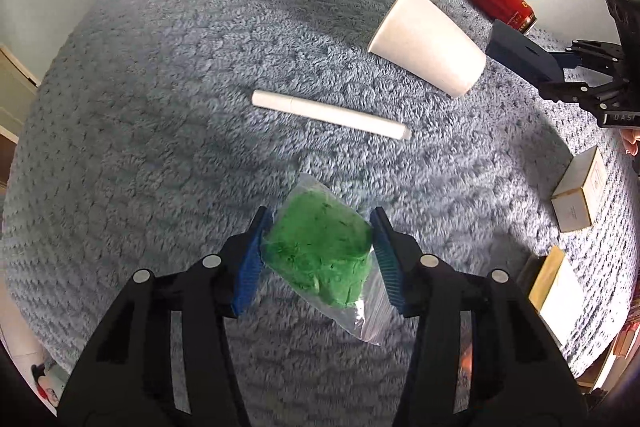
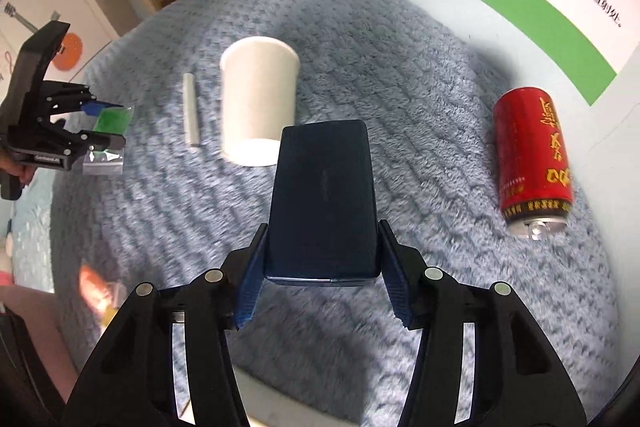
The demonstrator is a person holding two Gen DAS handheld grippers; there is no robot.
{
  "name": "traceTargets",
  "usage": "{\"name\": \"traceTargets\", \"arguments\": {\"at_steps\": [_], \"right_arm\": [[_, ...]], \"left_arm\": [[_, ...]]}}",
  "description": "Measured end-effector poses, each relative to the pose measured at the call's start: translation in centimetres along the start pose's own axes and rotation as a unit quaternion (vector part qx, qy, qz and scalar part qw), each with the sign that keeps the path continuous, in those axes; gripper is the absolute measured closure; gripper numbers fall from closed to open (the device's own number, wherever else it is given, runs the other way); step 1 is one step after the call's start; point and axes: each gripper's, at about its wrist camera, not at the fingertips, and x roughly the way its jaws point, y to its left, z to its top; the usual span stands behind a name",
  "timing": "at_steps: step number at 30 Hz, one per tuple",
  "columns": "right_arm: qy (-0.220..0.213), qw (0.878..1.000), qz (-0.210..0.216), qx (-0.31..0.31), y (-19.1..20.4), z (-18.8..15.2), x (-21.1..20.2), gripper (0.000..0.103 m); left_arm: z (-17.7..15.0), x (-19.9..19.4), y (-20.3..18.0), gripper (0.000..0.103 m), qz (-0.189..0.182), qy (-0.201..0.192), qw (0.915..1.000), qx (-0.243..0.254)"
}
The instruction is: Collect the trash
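The left fingers [image 1: 318,259] were found clenched on a clear bag [image 1: 320,259] holding a green mass, both blue pads pressed against its sides; the bag's empty tail hung free below the grip. The right fingers [image 2: 322,267] were found clenched on the near end of a dark blue box [image 2: 322,199], most of its length projecting beyond the pads. Both items were held clear of the grey blanket [image 1: 160,107].

Risks noted. The bag's film looked slick and its filling soft, so it was judged liable to deform and slide out if swung sharply. The box was gripped at one end only; a quick tilt was judged likely to lever it out of the pads. No bin was visible in either view, so the route to disposal could not be assessed.

Containers. A white paper cup [image 1: 428,41] lay on its side on the blanket near the box; its interior could not be seen, and spillage could not be excluded if it were lifted mouth-down. A red can [image 2: 532,163] lay on its side well apart from the cup, its top showing; whether anything remained inside could not be told. A white tube [image 1: 330,115] lay between bag and cup. Two small cartons [image 1: 576,195] stood at the blanket's edge, contents unknown.
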Motion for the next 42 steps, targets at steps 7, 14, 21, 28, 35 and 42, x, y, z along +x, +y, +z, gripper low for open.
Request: {"name": "traceTargets", "arguments": {"at_steps": [7,14,21,28,35,42], "right_arm": [[-0.007,0.999,0.023,-0.046,3.9,-0.2,-2.3,0.050],[-0.008,0.993,0.052,-0.110,8.4,0.4,-2.6,0.050],[-0.007,0.983,0.085,-0.160,13.5,1.4,-1.6,0.050],[-0.001,0.966,0.131,-0.223,20.4,2.9,-0.6,0.050],[0.019,0.946,0.151,-0.286,28.3,4.6,1.4,0.050],[0.038,0.927,0.174,-0.331,37.2,7.0,4.3,0.050]], "left_arm": [[-4.1,-3.4,0.7,0.055,0.017,-0.009,0.9998,-0.010],[-7.6,-5.5,1.5,0.055,0.042,-0.020,0.9979,-0.044],[-13.5,-8.3,3.5,0.055,0.071,-0.027,0.9921,-0.100],[-19.3,-10.4,6.1,0.055,0.101,-0.026,0.9833,-0.149],[-24.8,-11.5,9.7,0.055,0.110,-0.025,0.9755,-0.189],[-30.4,-12.5,15.5,0.055,0.110,-0.027,0.9644,-0.239]]}}
